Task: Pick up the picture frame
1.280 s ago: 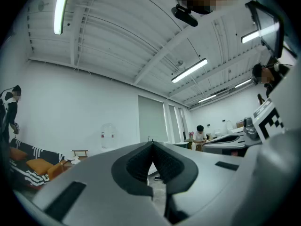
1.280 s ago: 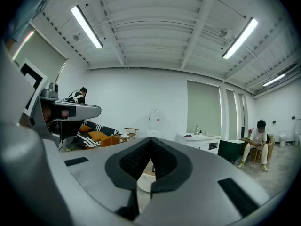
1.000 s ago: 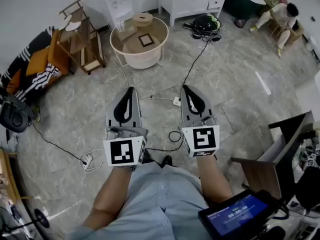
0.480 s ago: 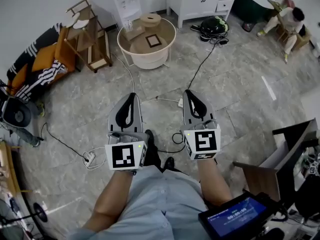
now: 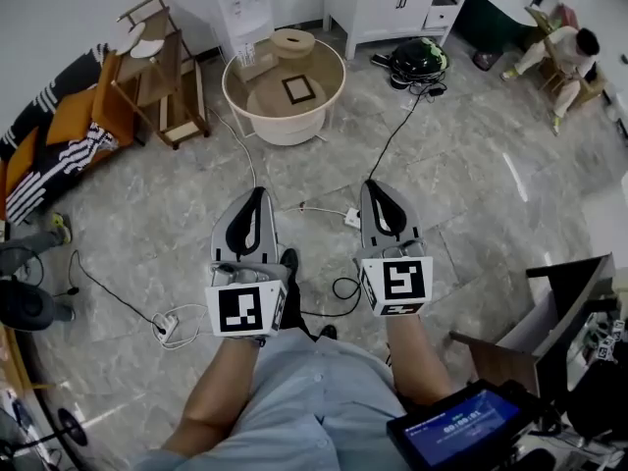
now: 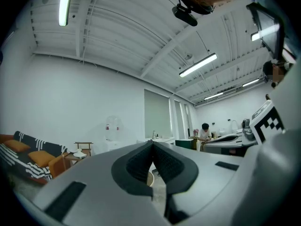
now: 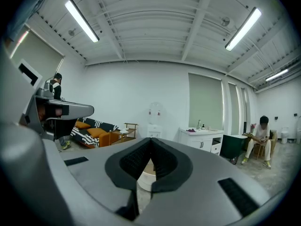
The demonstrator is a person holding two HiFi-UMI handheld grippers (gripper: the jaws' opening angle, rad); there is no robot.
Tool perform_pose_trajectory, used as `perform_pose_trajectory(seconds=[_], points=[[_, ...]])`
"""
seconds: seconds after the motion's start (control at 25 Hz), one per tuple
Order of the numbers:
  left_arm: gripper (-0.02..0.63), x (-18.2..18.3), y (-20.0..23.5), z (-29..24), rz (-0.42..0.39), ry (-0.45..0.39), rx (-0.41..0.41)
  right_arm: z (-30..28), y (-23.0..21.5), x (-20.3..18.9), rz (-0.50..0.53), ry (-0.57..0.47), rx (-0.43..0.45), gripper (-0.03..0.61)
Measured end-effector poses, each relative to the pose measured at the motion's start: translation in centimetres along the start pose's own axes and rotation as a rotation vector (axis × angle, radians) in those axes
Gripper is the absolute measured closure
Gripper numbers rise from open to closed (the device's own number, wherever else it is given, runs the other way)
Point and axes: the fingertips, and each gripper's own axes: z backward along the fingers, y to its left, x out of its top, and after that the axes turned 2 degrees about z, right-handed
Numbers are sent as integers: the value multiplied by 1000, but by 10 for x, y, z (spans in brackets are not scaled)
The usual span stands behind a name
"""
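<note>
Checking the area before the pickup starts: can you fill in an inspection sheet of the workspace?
Surface: round cream table, across the floor from both grippers.
Job's things: dark square picture frame, lying flat on the table, untouched.
Clutter: round tan wooden block and tan box at the table's far edge.
Grippers: left gripper and right gripper side by side above the floor, jaws shut, nothing held.
Cables: black cable and white power strip on the grey tiled floor, between the grippers and the table.
Surroundings: white cabinet, wooden shelf, striped sofa, seated person.
</note>
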Motion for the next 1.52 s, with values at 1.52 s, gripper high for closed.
perform_pose_trajectory(seconds=[1.52], points=[[603, -42, 169, -428, 20, 80, -33, -444, -138, 26, 19, 39, -27, 565]])
